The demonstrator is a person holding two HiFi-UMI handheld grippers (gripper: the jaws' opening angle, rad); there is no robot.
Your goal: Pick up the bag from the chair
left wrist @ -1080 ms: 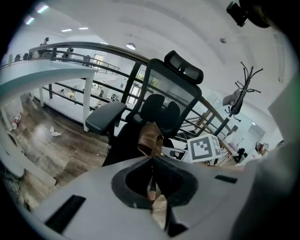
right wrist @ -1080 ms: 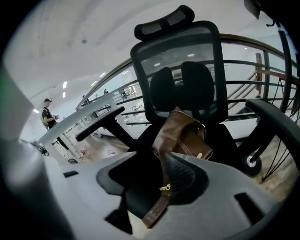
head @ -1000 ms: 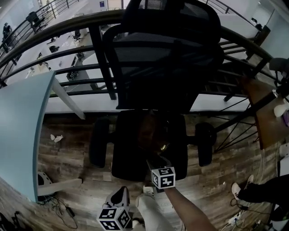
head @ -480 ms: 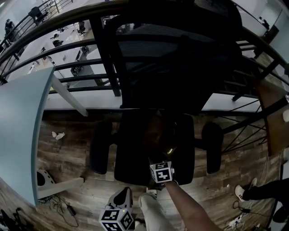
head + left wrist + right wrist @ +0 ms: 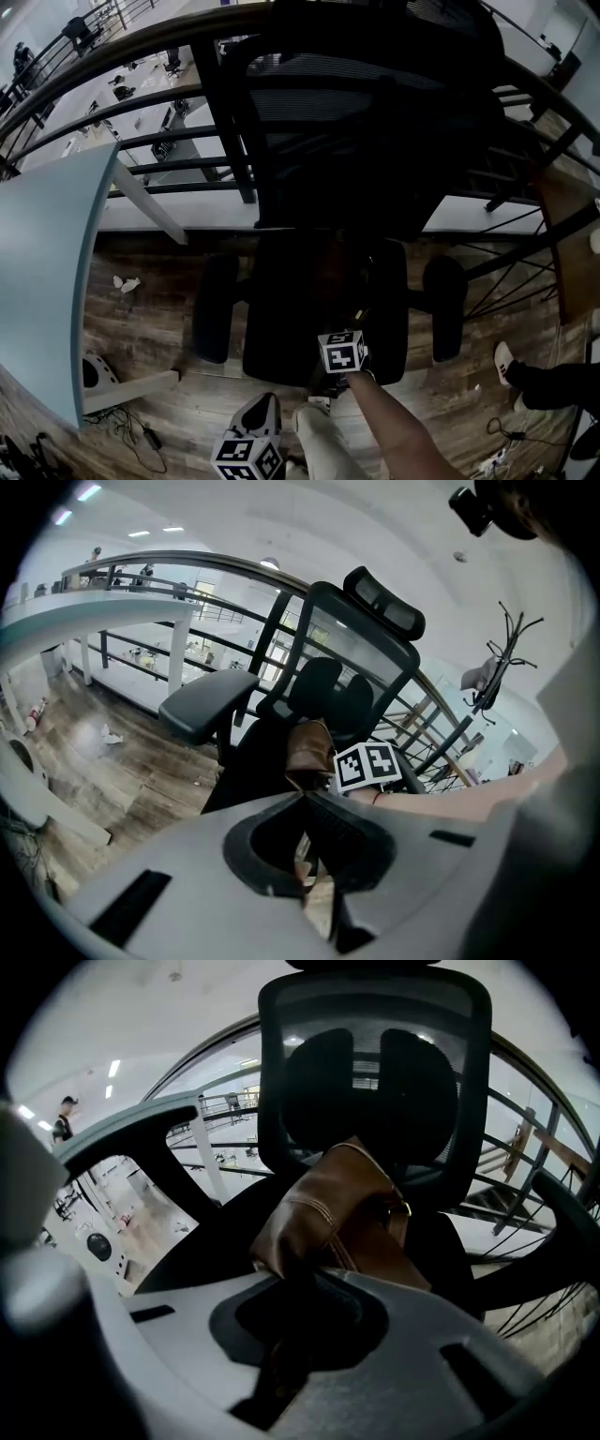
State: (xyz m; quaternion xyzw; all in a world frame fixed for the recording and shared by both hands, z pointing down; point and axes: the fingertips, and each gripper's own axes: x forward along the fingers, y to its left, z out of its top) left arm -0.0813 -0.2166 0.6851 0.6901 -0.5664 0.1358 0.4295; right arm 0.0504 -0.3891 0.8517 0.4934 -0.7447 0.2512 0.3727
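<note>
Right gripper (image 5: 286, 1267) meets the lower edge of the brown bag (image 5: 337, 1206). Its jaws are drawn together and, as far as the dark picture allows, pinched on the leather. There is one bag, slumped on the seat of the one black chair (image 5: 323, 131). It leans against the mesh backrest, between the chair's two armrests (image 5: 214, 309). Left gripper (image 5: 305, 803), the second of the two, has its jaws together with nothing in them. It hangs low, off the seat's front edge beside the person's leg (image 5: 321, 439). Each gripper bears one marker cube (image 5: 340, 351). Compared with a second ago, the right gripper's cube lies a little farther in over the seat's front. The left gripper is in much the same place.
</note>
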